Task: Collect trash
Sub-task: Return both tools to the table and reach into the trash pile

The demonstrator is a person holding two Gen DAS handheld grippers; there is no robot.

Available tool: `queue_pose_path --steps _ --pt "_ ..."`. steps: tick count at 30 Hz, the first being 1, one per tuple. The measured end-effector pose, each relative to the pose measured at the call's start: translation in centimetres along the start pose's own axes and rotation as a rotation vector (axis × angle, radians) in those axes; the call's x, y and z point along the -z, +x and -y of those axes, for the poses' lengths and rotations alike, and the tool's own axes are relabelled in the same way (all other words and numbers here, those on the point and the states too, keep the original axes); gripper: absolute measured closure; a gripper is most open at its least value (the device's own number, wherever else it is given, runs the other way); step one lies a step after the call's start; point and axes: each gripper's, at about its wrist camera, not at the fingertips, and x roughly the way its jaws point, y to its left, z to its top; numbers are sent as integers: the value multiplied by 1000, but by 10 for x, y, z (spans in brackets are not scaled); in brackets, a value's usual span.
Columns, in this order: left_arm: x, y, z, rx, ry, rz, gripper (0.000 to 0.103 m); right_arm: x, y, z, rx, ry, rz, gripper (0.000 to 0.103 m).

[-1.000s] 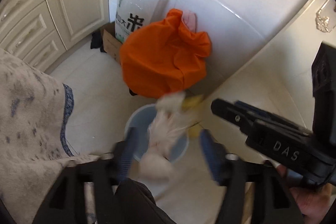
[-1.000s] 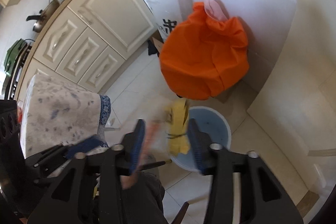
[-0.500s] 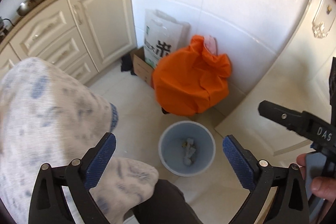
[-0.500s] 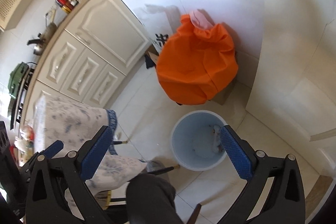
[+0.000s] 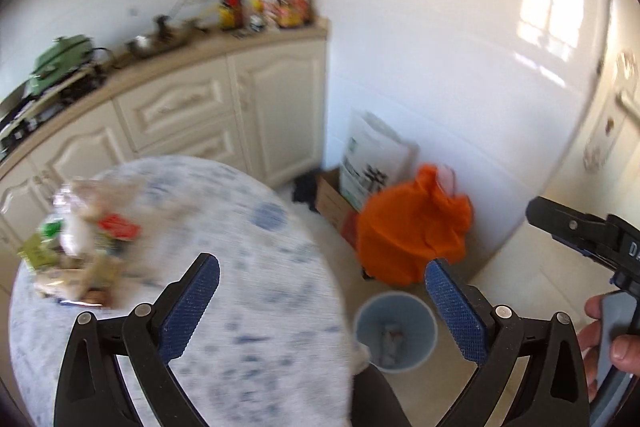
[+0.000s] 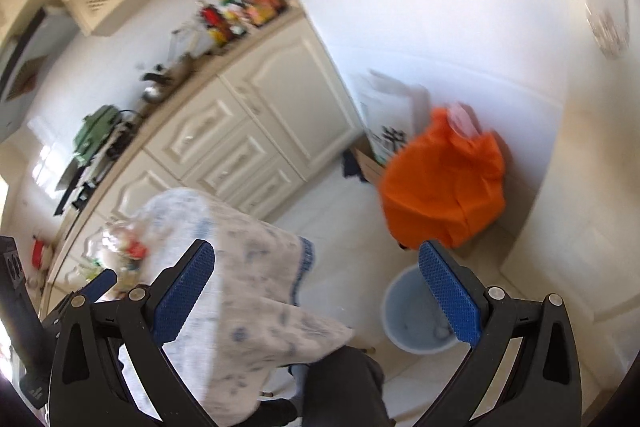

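Trash [image 5: 76, 259] is part done: some scraps already lie in the bin [image 5: 394, 331] on the floor, but a heap of wrappers (blurry) sits on the table [image 5: 260, 307] beside the bin. Left gripper [image 5: 320, 303] & right gripper [image 6: 316, 297] both released, nothing betw. them.

I see a white tablecloth [image 5: 248, 291] speckled with blue, its hem [image 6: 306, 267] edged blue. The bin [image 5: 394, 331] is pale blue, the bag [image 5: 412, 239] bright orange. Cabinets [image 5: 224, 119] are cream, wall tiles [image 5: 440, 67] glossy white. My gripper pads [image 5: 190, 307] are textured dark blue on black frames.
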Motion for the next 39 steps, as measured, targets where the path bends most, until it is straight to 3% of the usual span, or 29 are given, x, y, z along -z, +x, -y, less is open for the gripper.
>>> queue_pose_path --steps 12,20,32,39 --pt "27 -139 -106 -176 -177 190 1 6 -30 -145 -129 -245 87 0" --pt "54 -207 -153 -293 -272 288 1 25 -40 -228 -220 -392 134 0" --pt "99 -246 -172 -408 -359 348 1 60 -51 -308 -298 -561 166 0" --pt "120 -239 -180 -460 -382 307 1 77 -25 -326 -282 -634 123 0"
